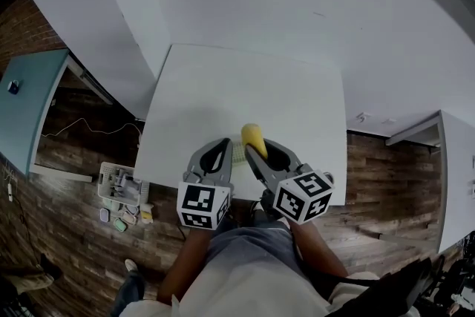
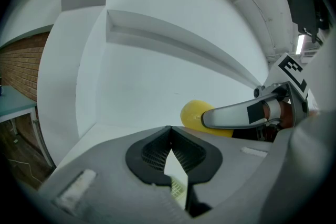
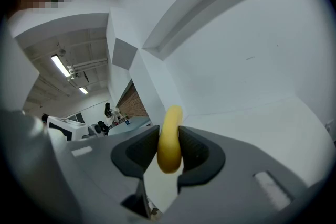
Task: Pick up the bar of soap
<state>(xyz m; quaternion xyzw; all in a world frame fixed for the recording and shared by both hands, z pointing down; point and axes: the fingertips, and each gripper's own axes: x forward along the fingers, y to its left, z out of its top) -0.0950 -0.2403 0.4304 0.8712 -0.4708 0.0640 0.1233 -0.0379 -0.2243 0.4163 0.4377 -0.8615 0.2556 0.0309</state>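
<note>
The only container in sight is a white slatted basket (image 1: 110,176) on the wooden floor (image 1: 82,159) left of the white table (image 1: 245,85). It holds a jumble of grey and white items too small to name, and a few small objects lie on the boards just beside it. On the near part of the table, between the two tools, lies a pale yellow-green gridded piece (image 1: 239,153). It may be a shallow tray or only a flat mat, which cannot be told, and nothing rests on the part that shows. The right gripper (image 1: 260,154) has its jaws part-way apart and pinched on the bar of soap (image 1: 252,136) – a rounded yellow bar. In the right gripper view the bar (image 3: 170,128) stands on edge between the dark pads (image 3: 195,152), pressed from both sides, its top end poking out past the tips of that gripper (image 3: 169,148). The left gripper view shows the soap (image 2: 193,112) from the side, clamped under one grey finger of the right gripper (image 2: 231,117) and seen against the white wall rather than lying on the table top. The left gripper (image 1: 221,148) sits just beside the right one, over the table's near edge. Its jaw tips are pressed together, seen in its own view (image 2: 170,130), with only a narrow diamond-shaped gap behind them – nothing is caught there, and through the gap a strip of the gridded piece (image 2: 179,192) shows below.
</note>
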